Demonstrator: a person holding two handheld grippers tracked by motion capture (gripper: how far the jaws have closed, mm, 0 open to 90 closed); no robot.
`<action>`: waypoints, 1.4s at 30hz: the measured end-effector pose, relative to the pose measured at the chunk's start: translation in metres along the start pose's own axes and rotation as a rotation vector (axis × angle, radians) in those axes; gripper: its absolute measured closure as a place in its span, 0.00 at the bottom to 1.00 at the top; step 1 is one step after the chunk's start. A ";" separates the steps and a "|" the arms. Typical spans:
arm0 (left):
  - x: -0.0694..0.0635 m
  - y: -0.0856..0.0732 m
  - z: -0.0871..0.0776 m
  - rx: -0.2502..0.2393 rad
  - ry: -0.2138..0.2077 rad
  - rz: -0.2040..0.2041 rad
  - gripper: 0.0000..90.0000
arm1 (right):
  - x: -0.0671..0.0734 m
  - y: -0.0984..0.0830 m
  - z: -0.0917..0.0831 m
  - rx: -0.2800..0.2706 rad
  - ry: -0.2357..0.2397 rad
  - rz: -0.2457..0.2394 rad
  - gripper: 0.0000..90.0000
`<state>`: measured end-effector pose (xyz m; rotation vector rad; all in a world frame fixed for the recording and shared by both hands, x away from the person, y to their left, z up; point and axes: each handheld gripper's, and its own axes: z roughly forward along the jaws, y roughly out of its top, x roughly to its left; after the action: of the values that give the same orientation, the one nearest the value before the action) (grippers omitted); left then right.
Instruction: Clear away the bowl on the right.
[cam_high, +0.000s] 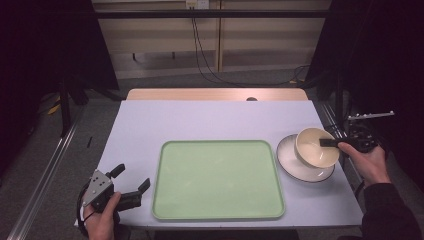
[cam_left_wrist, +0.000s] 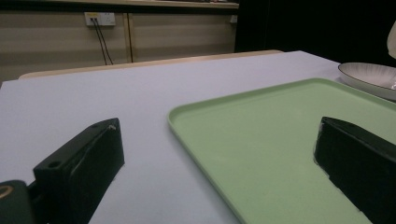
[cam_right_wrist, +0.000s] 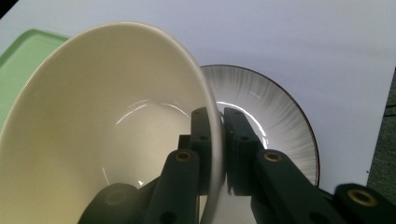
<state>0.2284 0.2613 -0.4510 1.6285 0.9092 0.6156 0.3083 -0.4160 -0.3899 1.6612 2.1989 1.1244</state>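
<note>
A cream bowl (cam_high: 314, 147) (cam_right_wrist: 102, 126) hangs tilted just above a white plate (cam_high: 305, 162) (cam_right_wrist: 275, 112) with a dark rim at the table's right. My right gripper (cam_high: 332, 143) (cam_right_wrist: 217, 135) is shut on the bowl's rim, one jaw inside and one outside. A light green tray (cam_high: 218, 180) (cam_left_wrist: 261, 135) lies empty in the middle of the table. At the table's front left corner my left gripper (cam_high: 131, 179) (cam_left_wrist: 219, 154) is open with nothing between its jaws, beside the tray's left edge.
The pale lavender table (cam_high: 210, 120) has a wooden strip (cam_high: 215, 94) along its far edge. Black cables (cam_high: 205, 55) hang from a wall socket at the back. Dark curtains flank both sides.
</note>
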 end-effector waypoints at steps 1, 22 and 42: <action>0.000 0.000 0.000 0.001 0.003 -0.002 0.02 | 0.001 0.001 -0.001 -0.008 0.005 0.001 0.93; 0.000 0.000 0.000 -0.001 0.001 -0.004 0.02 | 0.009 0.019 -0.006 -0.058 0.013 0.001 0.93; 0.001 0.000 0.000 -0.001 0.006 -0.004 0.02 | 0.046 0.053 0.017 -0.059 0.102 -0.071 0.92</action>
<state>0.2288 0.2621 -0.4515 1.6246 0.9162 0.6182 0.3407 -0.3625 -0.3546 1.5214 2.2423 1.2689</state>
